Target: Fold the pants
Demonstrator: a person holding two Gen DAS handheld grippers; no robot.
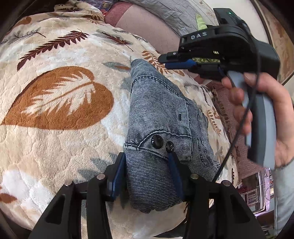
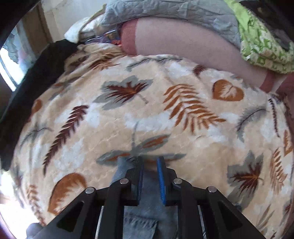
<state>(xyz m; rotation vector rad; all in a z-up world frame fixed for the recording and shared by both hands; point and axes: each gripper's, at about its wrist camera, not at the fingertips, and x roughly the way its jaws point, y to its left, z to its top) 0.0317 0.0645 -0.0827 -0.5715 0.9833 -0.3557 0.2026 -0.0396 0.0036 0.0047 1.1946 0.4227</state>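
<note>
Blue denim pants lie folded into a narrow bundle on a cream blanket with a leaf print. My left gripper is shut on the bundle's near end, at the waistband with two dark buttons. Its blue pads press on both sides. My right gripper, held by a hand, hovers just past the far end of the pants, apart from them. In the right wrist view its pads stand a narrow gap apart with nothing pinched. The denim shows blurred beneath it on the blanket.
A pink bolster and a grey quilt lie along the far edge of the bed. Green patterned fabric sits at the far right, and dark cloth at the left by a window. The blanket's edge drops off at the right.
</note>
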